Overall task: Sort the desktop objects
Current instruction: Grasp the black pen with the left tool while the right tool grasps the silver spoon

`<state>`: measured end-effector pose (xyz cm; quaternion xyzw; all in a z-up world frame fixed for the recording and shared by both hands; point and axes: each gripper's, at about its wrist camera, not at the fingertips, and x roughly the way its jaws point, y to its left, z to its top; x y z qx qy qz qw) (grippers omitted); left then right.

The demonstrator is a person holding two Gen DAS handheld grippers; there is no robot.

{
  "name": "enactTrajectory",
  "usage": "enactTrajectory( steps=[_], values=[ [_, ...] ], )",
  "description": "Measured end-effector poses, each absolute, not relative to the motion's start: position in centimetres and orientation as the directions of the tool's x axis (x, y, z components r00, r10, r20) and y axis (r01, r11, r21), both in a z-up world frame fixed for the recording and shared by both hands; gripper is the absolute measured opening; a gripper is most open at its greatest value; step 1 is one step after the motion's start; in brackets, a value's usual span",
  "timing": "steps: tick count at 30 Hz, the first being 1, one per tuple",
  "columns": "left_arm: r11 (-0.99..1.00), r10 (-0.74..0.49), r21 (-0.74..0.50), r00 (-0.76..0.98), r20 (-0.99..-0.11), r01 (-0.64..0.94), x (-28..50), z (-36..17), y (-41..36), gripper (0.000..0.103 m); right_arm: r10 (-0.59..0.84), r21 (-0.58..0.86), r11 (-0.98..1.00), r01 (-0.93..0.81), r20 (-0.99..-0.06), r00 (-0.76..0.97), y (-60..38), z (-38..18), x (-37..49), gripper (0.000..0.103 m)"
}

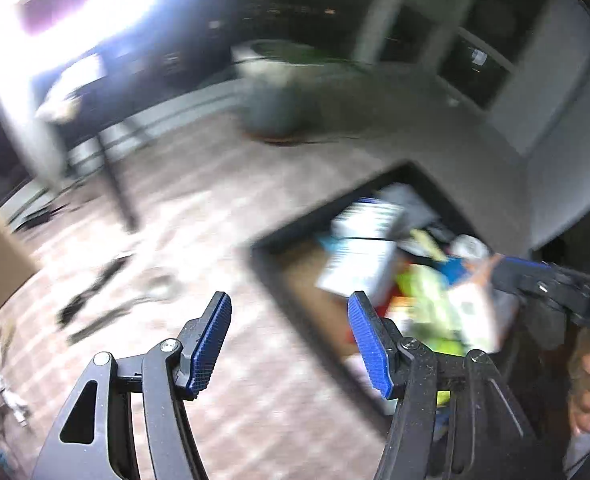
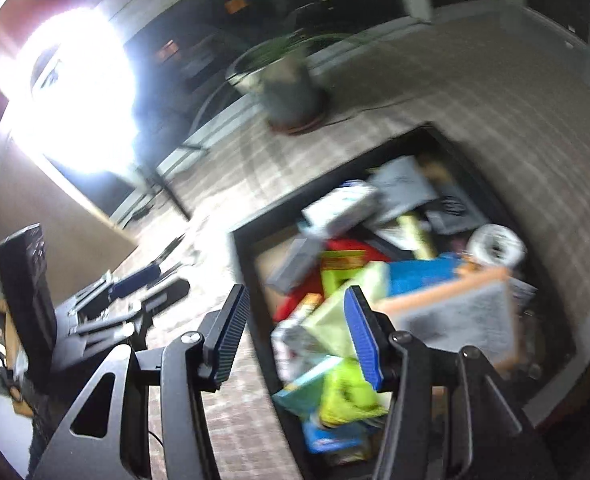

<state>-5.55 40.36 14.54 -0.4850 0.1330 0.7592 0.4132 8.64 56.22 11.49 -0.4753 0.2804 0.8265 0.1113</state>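
Observation:
A black bin [image 1: 279, 268] on the floor holds several mixed items: white boxes [image 1: 359, 248], a lime green packet [image 1: 427, 300] and a tape roll [image 1: 471, 246]. My left gripper [image 1: 291, 340] is open and empty, above the bin's near-left edge. In the right wrist view the same bin [image 2: 247, 264] shows with an orange-framed grey pad [image 2: 455, 312], a blue box [image 2: 423, 276], a green packet [image 2: 351, 396] and a tape roll [image 2: 495, 246]. My right gripper [image 2: 299, 336] is open and empty over the bin's left rim. Both views are blurred.
A potted plant [image 2: 291, 92] stands on the tiled floor beyond the bin. Dark elongated objects [image 1: 91, 300] lie on the floor to the left. The other gripper [image 2: 95, 312] shows at the left of the right wrist view. A table leg [image 1: 115, 184] stands at the back left.

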Motion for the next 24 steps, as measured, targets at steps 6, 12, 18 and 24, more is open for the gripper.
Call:
enactTrajectory(
  steps=[6,12,18,24],
  values=[
    [-0.737,0.412,-0.149,-0.264,-0.872,-0.659,-12.3,12.3,34.2,0.058,-0.168,0.346,-0.885,-0.310,-0.861,-0.480,49.9,9.1,2.2,0.049],
    [-0.792,0.341,-0.107,-0.290,-0.894,-0.601,-17.3,10.0,30.7,0.054,-0.293,0.398,-0.892,-0.216,-0.871,-0.395,44.2,5.1,-4.9,0.049],
    [-0.787,0.293,-0.067,-0.275,-0.916,-0.613,-20.0,7.4,30.5,0.046,-0.366,0.452,-0.849,-0.274,-0.877,-0.312,43.2,0.2,-9.1,0.048],
    [-0.758,0.257,-0.035,-0.249,-0.934,-0.651,-20.9,5.2,31.7,0.042,-0.395,0.483,-0.792,-0.372,-0.872,-0.290,43.2,-2.6,-11.9,0.042]
  ],
)
